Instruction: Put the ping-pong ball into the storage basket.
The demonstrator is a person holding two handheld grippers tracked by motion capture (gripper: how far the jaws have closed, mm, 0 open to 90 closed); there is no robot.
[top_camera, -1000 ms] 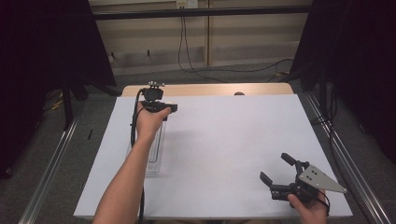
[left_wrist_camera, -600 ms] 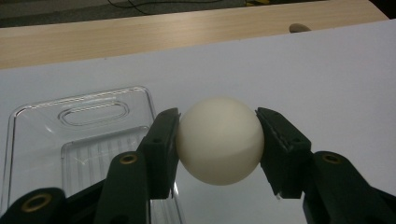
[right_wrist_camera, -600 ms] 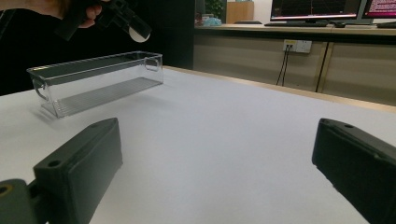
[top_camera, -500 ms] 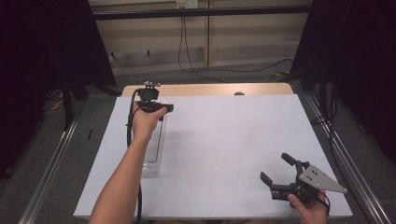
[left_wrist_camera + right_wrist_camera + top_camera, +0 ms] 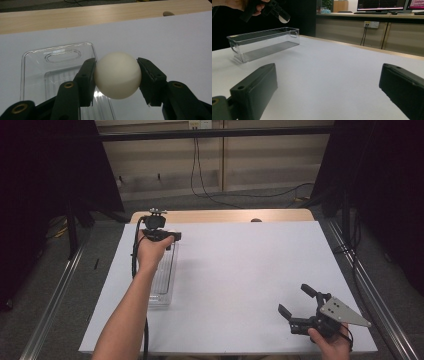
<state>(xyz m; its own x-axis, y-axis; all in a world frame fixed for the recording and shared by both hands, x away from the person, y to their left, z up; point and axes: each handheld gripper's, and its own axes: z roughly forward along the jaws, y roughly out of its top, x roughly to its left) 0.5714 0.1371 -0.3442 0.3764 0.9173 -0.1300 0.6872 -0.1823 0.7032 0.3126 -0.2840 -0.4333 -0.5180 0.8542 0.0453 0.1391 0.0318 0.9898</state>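
Observation:
A cream-white ball [image 5: 117, 75] is clamped between the two black jaws of my left gripper [image 5: 117, 77], which is shut on it. The ball hangs above the far end of a clear, empty plastic tray [image 5: 35, 75]. From above, the left gripper [image 5: 161, 233] sits over the far end of that long tray [image 5: 164, 280], held by a bare arm. In the right gripper view the tray [image 5: 262, 43] stands at the left with the ball [image 5: 283, 17] held above it. My right gripper [image 5: 295, 299] rests low at the table's near right corner, its jaws [image 5: 327, 82] open with nothing between them.
A white sheet [image 5: 250, 265] covers the table, with a wooden strip [image 5: 225, 215] along its far edge. Metal rails [image 5: 55, 290] run along both sides. Cables lie on the floor behind. Dark curtains stand at both far corners.
The left hand with the ball has crept slightly toward the tray's far end. The right gripper has not moved.

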